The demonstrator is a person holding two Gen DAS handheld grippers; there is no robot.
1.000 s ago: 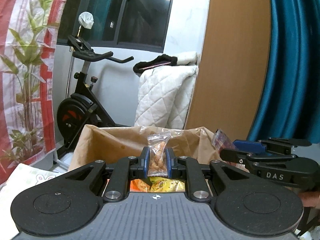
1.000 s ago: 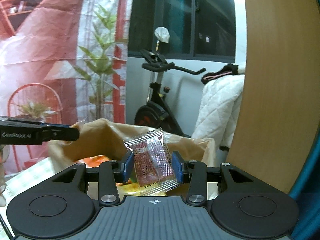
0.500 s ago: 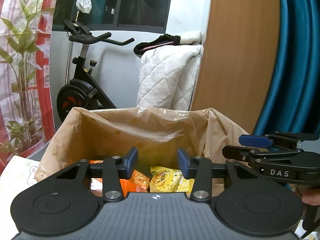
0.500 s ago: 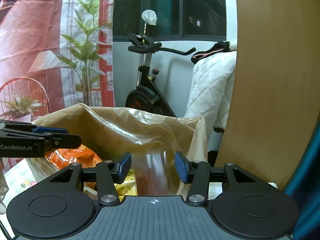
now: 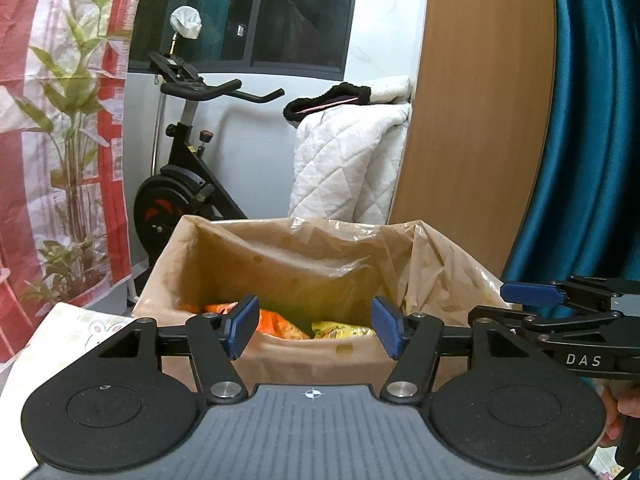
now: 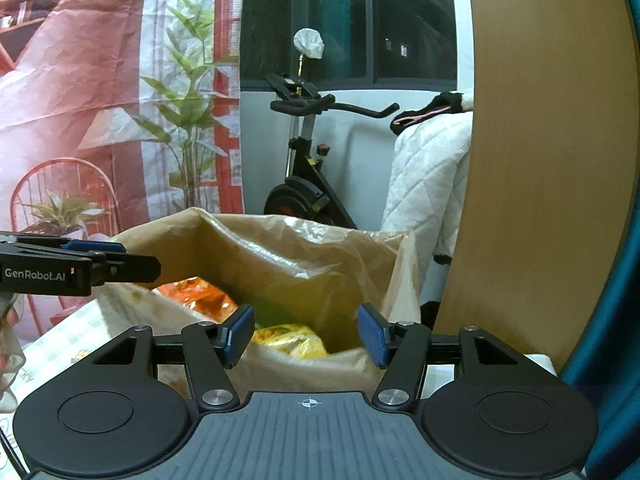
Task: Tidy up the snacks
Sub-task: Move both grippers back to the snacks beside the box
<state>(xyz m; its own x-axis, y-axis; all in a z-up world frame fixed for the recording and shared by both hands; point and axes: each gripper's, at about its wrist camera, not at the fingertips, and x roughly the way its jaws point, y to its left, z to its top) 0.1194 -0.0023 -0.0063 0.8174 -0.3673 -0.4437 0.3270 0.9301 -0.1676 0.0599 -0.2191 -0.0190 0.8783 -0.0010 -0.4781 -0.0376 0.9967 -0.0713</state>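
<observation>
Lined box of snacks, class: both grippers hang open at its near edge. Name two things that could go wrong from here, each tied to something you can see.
1. The loose plastic liner stands crumpled along the box's right side beside the right gripper; an open finger might snag it and drag the box.
2. The left gripper and the right one sit close together at the same rim, so they could collide when pulling back.

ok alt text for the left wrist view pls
Left gripper, jaws open and empty, hangs over a bag-lined cardboard box holding orange snack packets and yellow snack packets. The right gripper is at right; an exercise bike stands behind.
</observation>
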